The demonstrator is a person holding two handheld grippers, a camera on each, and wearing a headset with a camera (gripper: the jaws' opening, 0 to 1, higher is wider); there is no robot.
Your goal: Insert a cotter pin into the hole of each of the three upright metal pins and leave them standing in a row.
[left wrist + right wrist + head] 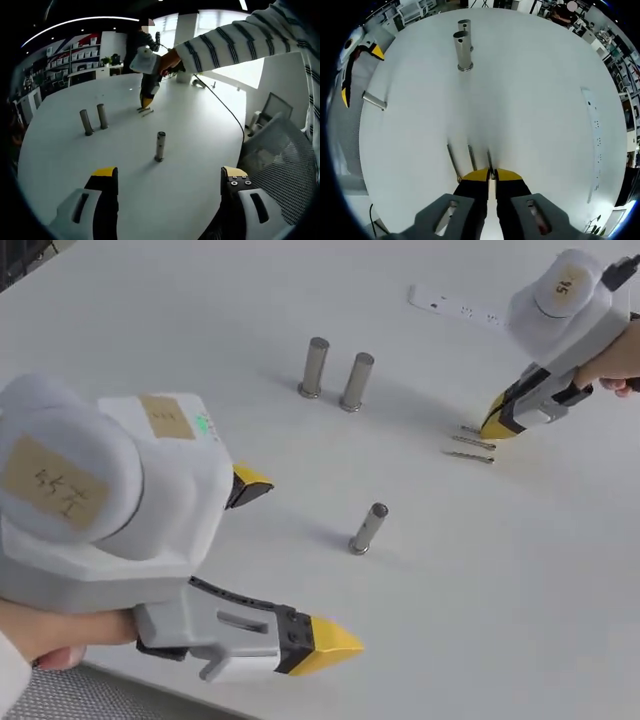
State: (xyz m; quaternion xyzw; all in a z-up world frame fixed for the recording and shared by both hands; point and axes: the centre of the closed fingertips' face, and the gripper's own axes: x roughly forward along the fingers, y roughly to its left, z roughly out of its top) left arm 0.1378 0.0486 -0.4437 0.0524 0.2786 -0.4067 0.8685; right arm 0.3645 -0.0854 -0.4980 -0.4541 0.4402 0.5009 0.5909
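Note:
Three upright metal pins stand on the white table (150,330): two close together (314,368) (356,382) and one apart, nearer to me (368,528). Three cotter pins (472,443) lie side by side at the right. My right gripper (497,427) is tipped down at their ends. In the right gripper view its jaws (491,175) are closed on the end of the rightmost cotter pin (489,161), which still lies on the table. My left gripper (295,560) hangs open and empty, with the lone metal pin (160,146) just ahead of its jaws.
A white strip with holes (455,308) lies at the far right of the table. A mesh chair (280,150) stands off the table's right side, and a cable (225,107) trails across the table. The table's near edge runs under my left hand.

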